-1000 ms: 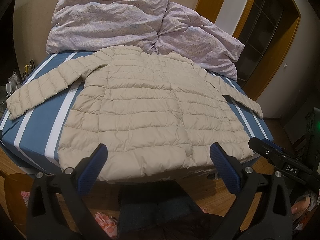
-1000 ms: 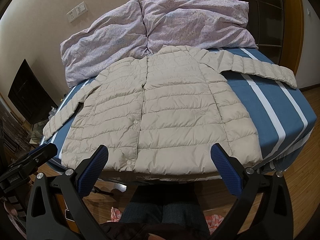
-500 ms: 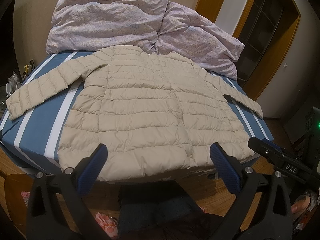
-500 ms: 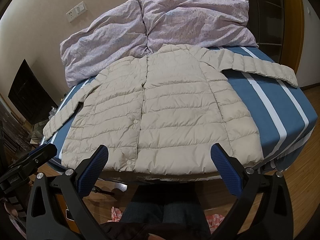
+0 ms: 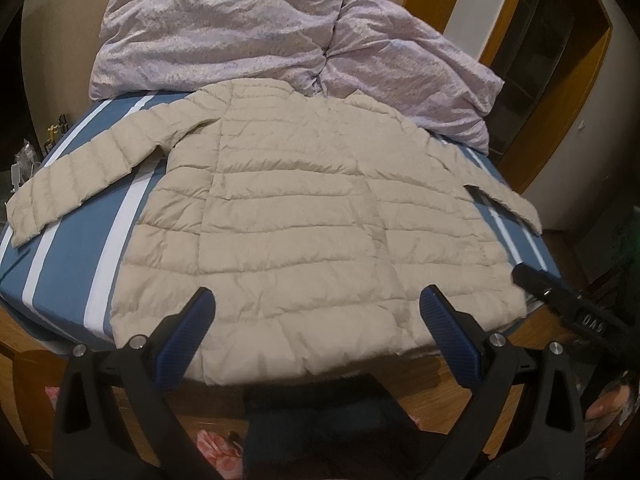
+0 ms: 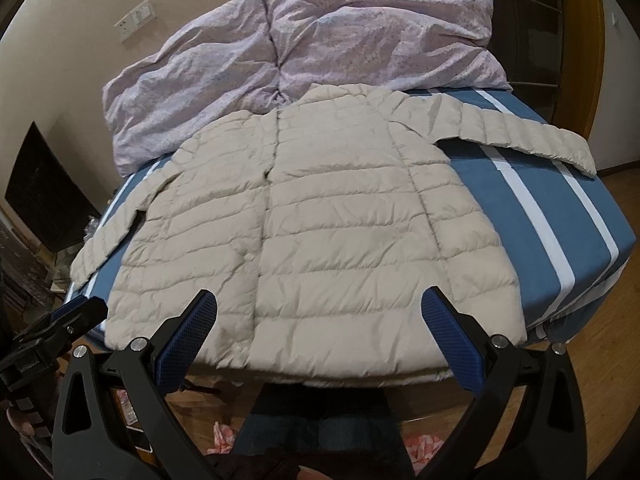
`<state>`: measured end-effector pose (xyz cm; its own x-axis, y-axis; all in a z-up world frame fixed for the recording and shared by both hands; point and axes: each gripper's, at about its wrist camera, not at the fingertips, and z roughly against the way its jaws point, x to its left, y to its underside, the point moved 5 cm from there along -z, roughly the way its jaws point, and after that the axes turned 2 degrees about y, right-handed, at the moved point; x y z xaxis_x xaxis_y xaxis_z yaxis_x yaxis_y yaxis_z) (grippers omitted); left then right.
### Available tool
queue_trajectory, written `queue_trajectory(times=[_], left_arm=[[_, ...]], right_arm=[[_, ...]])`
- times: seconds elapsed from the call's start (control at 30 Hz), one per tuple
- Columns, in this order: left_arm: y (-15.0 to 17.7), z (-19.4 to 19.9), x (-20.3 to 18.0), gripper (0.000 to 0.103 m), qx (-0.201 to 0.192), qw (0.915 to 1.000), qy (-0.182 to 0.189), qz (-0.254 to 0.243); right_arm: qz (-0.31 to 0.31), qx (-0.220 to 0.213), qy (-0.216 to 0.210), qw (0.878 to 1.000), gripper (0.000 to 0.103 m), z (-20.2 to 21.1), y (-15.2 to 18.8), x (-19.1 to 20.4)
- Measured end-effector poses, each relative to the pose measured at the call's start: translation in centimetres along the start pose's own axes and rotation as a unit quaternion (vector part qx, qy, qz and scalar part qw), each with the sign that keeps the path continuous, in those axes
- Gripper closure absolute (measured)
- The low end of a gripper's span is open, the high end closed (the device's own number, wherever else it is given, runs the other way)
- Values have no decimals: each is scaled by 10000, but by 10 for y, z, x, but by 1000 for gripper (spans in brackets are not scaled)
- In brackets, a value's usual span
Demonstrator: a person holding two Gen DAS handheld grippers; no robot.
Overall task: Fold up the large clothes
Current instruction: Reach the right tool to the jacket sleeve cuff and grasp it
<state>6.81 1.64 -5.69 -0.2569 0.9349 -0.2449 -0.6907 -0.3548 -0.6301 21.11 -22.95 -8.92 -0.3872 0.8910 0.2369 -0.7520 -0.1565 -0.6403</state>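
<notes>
A beige quilted puffer jacket [image 5: 304, 216] lies flat and face up on the bed, sleeves spread out to both sides, hem at the near edge; it also shows in the right wrist view [image 6: 320, 232]. My left gripper [image 5: 316, 336] is open and empty, held just before the hem. My right gripper [image 6: 318, 336] is open and empty, also just before the hem. The right gripper's tip shows at the right edge of the left wrist view [image 5: 560, 300]; the left gripper shows at the left edge of the right wrist view [image 6: 52, 328].
The bed has a blue sheet with white stripes [image 6: 560, 216]. A rumpled lilac duvet [image 5: 248, 32] is piled at the head of the bed. A wooden door frame [image 5: 560, 92] stands at the right. My legs and a wooden floor [image 6: 600, 360] are below.
Both grippers have moved slightly closer to the jacket's hem; the jacket has not moved and both grippers stay open.
</notes>
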Motion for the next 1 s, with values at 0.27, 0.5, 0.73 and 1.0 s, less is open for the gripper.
queue_trajectory(times=[0.27,0.5,0.73,1.0], left_arm=[[-28,-50,21,2,41,9983,-543,-189],[-62,-102,45,2,31,9924,-1191,-310],[-84,-144,72,2,37,9817,-1882,-274],[-81,-166,83,2,67,9763,-2140,-309]], right_arm=[[-341,-101,508,9981,1,-34,-37,-40],[-930,129,1223,9880,1,-80,-77,-115],[-1383,259,2270,9637,1,-117,-116,-203],[-1866,19,3162,9302,1,-126,-152,-294]])
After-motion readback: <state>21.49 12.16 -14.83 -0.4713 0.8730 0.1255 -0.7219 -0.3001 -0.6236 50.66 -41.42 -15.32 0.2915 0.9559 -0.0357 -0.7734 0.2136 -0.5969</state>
